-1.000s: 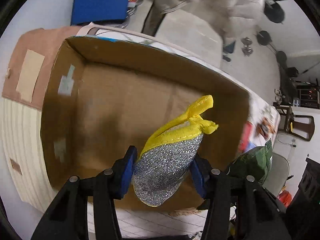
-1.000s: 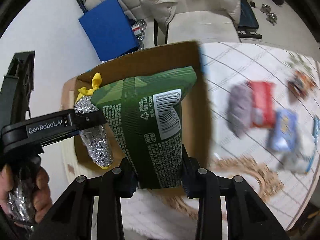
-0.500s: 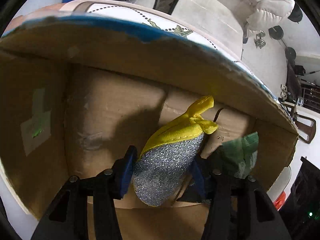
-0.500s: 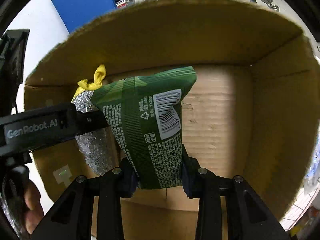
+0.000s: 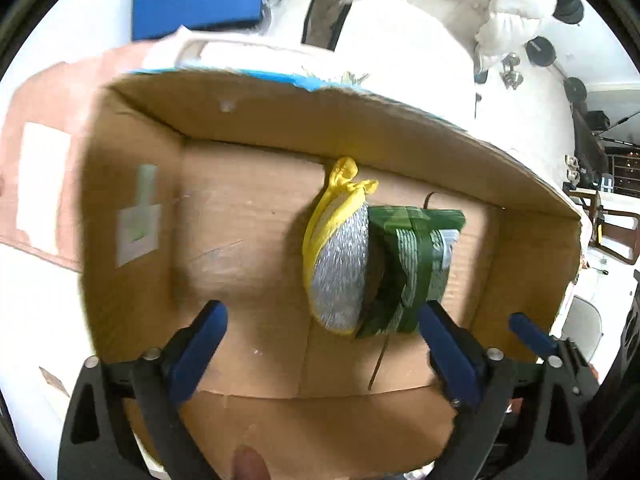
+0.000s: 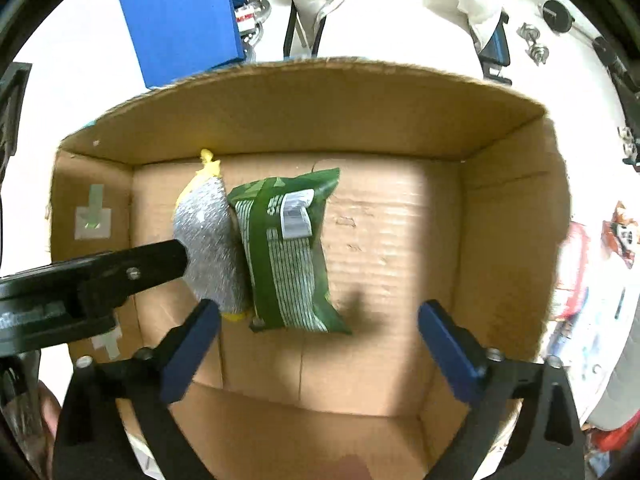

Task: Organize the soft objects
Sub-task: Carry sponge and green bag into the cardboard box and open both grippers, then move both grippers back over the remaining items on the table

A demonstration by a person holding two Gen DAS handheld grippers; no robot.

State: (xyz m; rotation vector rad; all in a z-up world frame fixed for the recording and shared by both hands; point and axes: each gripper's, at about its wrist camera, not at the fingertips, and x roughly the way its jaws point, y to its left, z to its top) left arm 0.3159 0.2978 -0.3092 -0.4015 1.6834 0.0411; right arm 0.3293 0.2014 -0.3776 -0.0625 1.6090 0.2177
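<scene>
The box [image 6: 512, 248] holds the bag [image 6: 288, 256] and sponge [image 6: 208, 256] side by side, touching, on its floor. Both the left gripper [image 5: 320, 344] and right gripper [image 6: 320, 344] hover above, spread wide and empty. Risk: a low exit may catch the box wall and shift the box.

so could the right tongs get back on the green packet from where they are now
Probably yes. The right tongs hang open over the cardboard box, and the green packet lies flat on its floor just ahead. Only the silver-and-yellow pouch presses against its left side.
</scene>
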